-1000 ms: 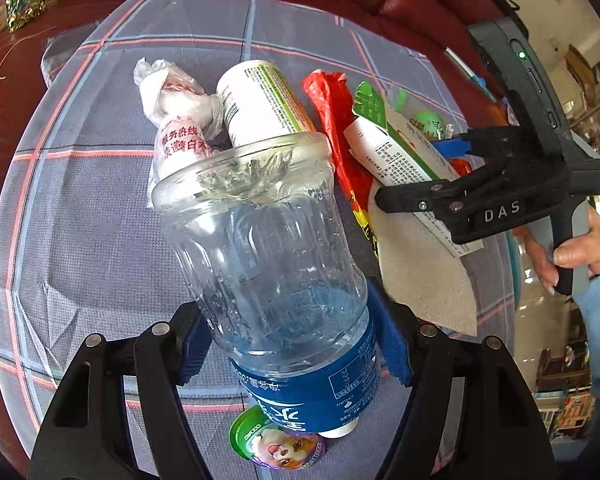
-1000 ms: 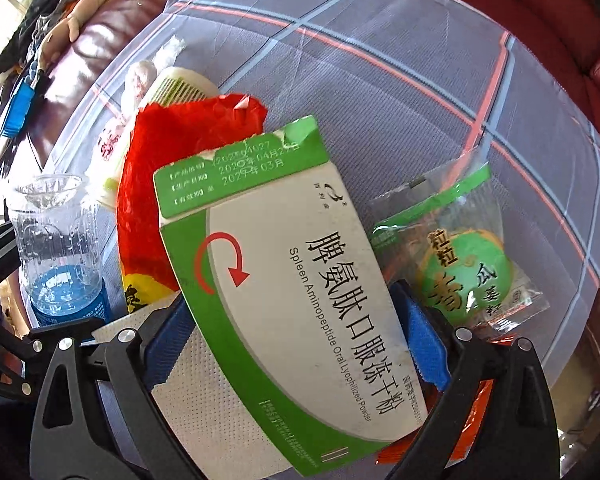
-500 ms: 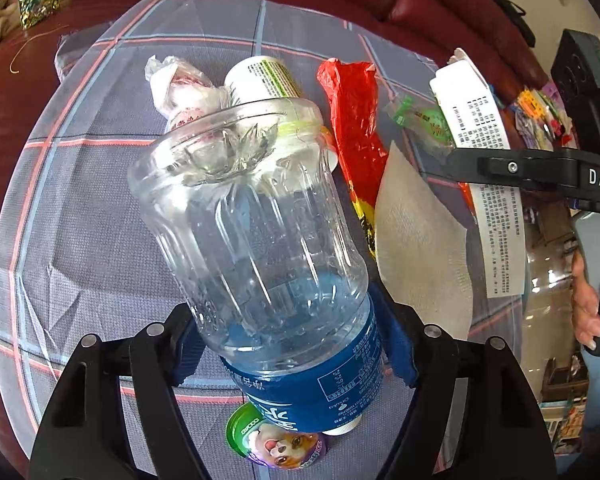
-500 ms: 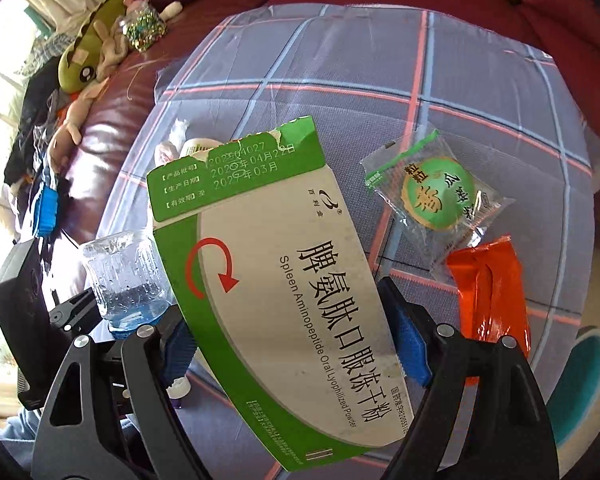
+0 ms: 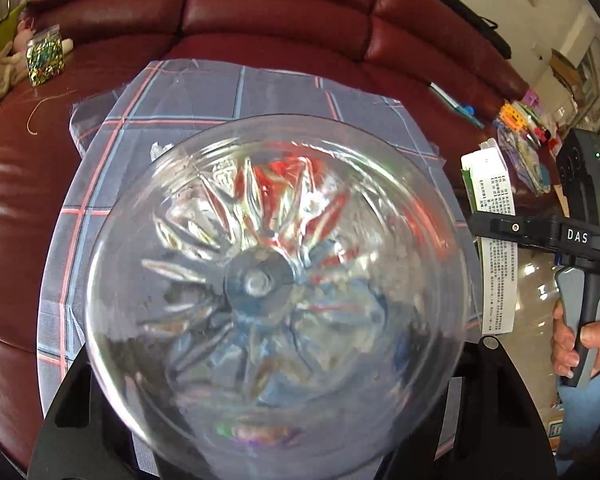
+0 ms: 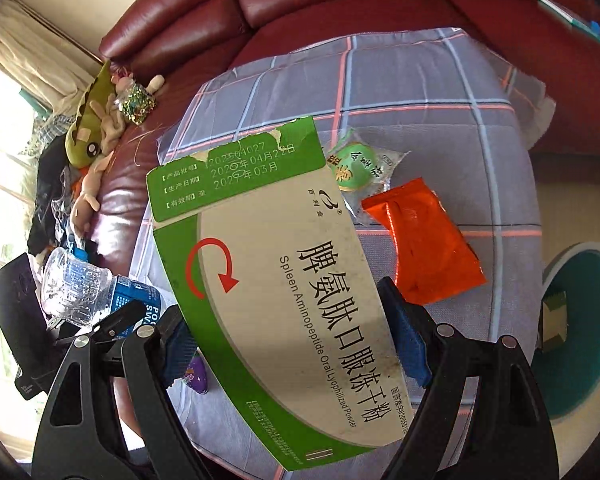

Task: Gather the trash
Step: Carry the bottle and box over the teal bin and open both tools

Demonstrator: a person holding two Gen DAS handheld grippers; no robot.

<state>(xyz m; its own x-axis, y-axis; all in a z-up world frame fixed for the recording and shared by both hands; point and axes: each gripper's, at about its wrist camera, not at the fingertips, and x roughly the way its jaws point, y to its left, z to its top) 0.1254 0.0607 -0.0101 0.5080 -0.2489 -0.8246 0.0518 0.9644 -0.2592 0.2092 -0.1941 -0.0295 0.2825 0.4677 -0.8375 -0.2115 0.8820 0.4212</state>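
- Since a second ago both grippers have risen off the checked cloth [image 5: 188, 92], and the plastic bottle [image 5: 276, 292] has tipped until its ribbed base fills the left wrist view, blurred and end-on.
- Left gripper [image 5: 276, 420]: its black arms flank the bottle low in the frame, but the pads are hidden behind the clear plastic there. The right wrist view shows the same bottle [image 6: 88, 288] from the side, blue label and all, pinched in that gripper [image 6: 112, 320] and held clear of the sofa.
- Right gripper [image 6: 288, 344]: its blue pads are clamped on both edges of the green-and-white medicine box [image 6: 268, 280], which stands tilted, torn flap uppermost. From the left wrist camera only the box's narrow printed side [image 5: 496, 240] shows, with the right gripper's black body crossing it and the person's hand [image 5: 580, 340] on the handle.
- Only the right view shows what lies on the cloth [image 6: 420, 88]: an orange foil packet [image 6: 424, 240] and, just beside it, a clear wrapper with a green round snack [image 6: 356, 168].
- A teal bin [image 6: 588, 332] sits at the far right, off the cloth; something lies inside it, possibly a box.
- A purple lid [image 6: 198, 376] peeps out under the medicine box.
- Red leather sofa [image 5: 284, 16] lies behind everything.
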